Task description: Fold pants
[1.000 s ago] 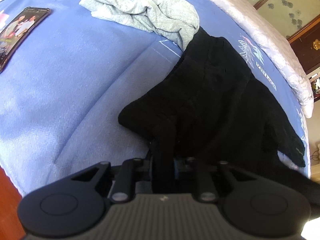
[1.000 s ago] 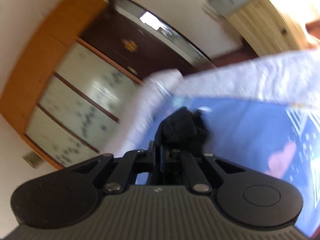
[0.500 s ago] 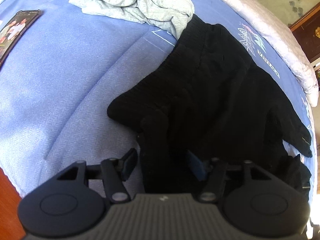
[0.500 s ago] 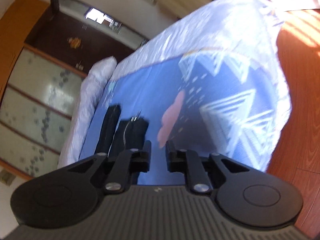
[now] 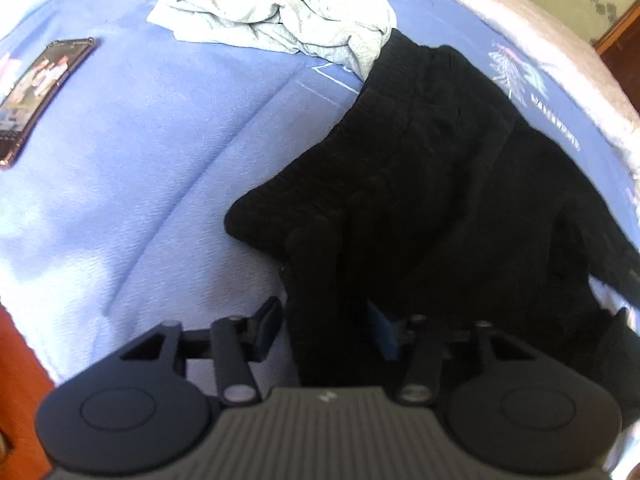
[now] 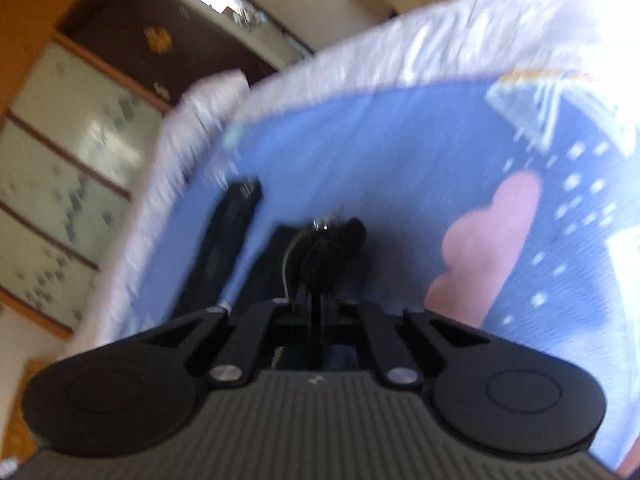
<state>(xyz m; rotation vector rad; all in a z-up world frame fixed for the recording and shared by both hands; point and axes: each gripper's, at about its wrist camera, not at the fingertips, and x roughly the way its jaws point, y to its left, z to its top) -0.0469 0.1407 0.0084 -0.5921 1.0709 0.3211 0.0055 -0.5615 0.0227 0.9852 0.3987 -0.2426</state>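
Observation:
Black pants lie spread on the blue bed sheet, waistband toward the grey garment. My left gripper is open, its jaws on either side of a fold of the pants' near edge, which lies loose between them. In the blurred right wrist view my right gripper is shut on a bunch of black pants fabric with a zipper showing. Two black pant legs stretch away on the sheet to its left.
A crumpled grey garment lies at the far side, touching the pants' waistband. A phone rests on the sheet at the left. A white quilt borders the bed; wooden cabinets stand beyond. Wooden floor shows at lower left.
My left gripper opened and let go of the pants' edge. My right gripper let go of the fabric, swung, and has shut again on a bunch of pants fabric.

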